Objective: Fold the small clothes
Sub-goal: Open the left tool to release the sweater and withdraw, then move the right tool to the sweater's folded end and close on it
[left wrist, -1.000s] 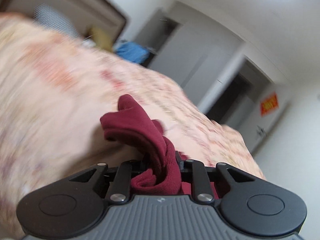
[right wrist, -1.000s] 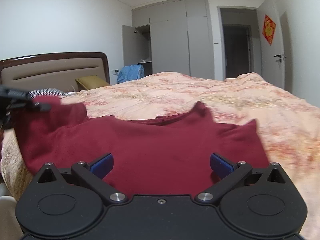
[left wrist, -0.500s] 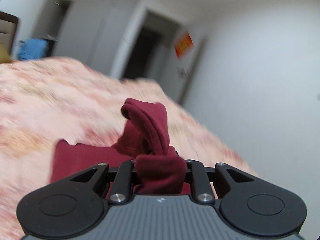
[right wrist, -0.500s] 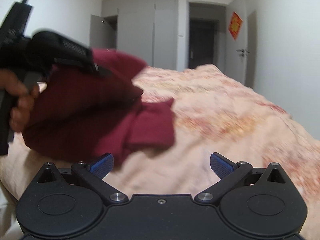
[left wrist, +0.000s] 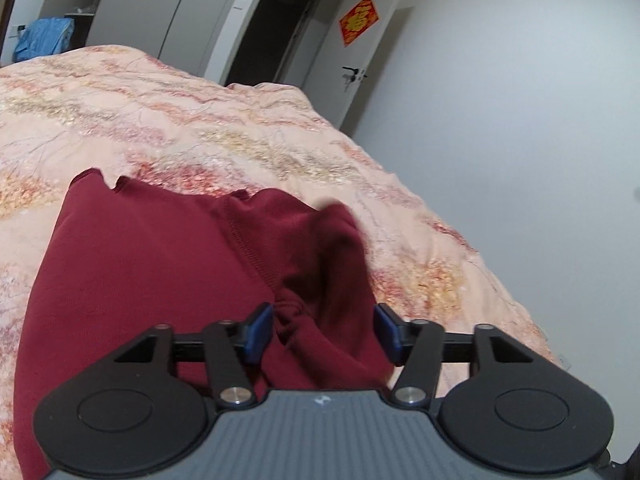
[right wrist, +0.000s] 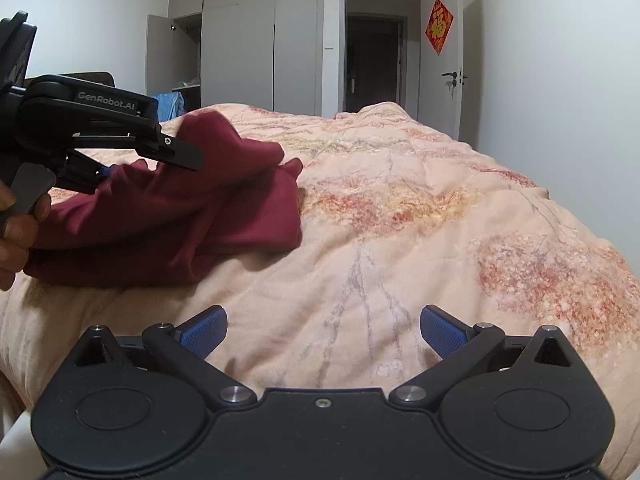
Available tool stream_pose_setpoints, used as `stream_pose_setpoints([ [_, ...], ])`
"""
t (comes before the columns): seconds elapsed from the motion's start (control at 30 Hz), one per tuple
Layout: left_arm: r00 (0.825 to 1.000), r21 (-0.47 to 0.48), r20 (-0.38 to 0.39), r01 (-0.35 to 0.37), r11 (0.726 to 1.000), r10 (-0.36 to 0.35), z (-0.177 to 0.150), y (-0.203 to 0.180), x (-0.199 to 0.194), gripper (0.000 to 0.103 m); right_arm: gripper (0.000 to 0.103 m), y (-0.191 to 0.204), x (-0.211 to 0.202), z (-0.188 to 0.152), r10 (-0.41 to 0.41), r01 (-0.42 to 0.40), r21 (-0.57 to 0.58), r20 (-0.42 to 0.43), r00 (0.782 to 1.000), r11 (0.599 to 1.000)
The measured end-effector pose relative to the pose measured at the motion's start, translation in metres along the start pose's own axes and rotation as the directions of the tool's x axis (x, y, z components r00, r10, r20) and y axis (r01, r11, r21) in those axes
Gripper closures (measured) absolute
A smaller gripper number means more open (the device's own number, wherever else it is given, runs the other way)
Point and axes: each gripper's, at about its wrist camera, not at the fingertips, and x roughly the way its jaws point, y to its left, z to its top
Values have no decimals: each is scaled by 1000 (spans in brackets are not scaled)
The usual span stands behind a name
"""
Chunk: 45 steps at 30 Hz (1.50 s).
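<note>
Left gripper [left wrist: 322, 330] jaws parted, dark red knit garment [left wrist: 168, 264] loose between pads; right gripper [right wrist: 323, 330] wide open, empty, garment lies to its left, nearer left gripper

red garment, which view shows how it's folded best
Left wrist view: the garment lies spread on the bed, with a folded-over flap between the left gripper's open jaws. Right wrist view shows it only side-on, bunched, partly behind the left gripper.

Black claw [right wrist: 323, 330], blue pads [right wrist: 204, 327], silver screws.
</note>
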Motion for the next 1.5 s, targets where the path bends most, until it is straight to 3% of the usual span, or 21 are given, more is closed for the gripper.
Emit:
stream_pose_setpoints([
  [0.03,1000,5,0,5,1000,-5,0,-2,-2,35,0,1,-2,0,1,-1,1,3,1000,1000],
  [0.17,999,-12,25,38,999,-38,1,-4,-15,11,0,4,-2,1,6,-6,14,7,1000,1000],
  [0.3,997,-42,76,-1,999,4,1,3,-40,0,0,10,-4,4,32,-33,37,21,999,999],
  [0.47,983,-125,99,-140,982,153,3,28,-67,0,0,27,-2,20,90,-93,27,75,993,995],
  [0.6,954,-192,68,-273,943,291,0,53,-79,0,0,43,1,40,154,-159,32,133,979,987],
  [0.73,927,-255,4,-361,897,374,-9,76,-86,0,0,56,7,58,216,-226,37,183,959,973],
  [0.83,917,-275,-37,-391,878,397,-17,87,-90,0,0,65,18,64,221,-230,37,168,961,972],
  [1.0,917,-285,-61,-394,874,394,-27,90,-91,0,0,60,34,54,110,-117,79,87,990,990],
  [1.13,917,-275,-68,-396,876,393,-29,88,-88,0,0,56,37,31,41,-41,0,49,998,999],
  [1.5,916,-241,-91,-400,884,389,-35,83,-84,0,0,52,45,7,46,-46,52,12,999,998],
])
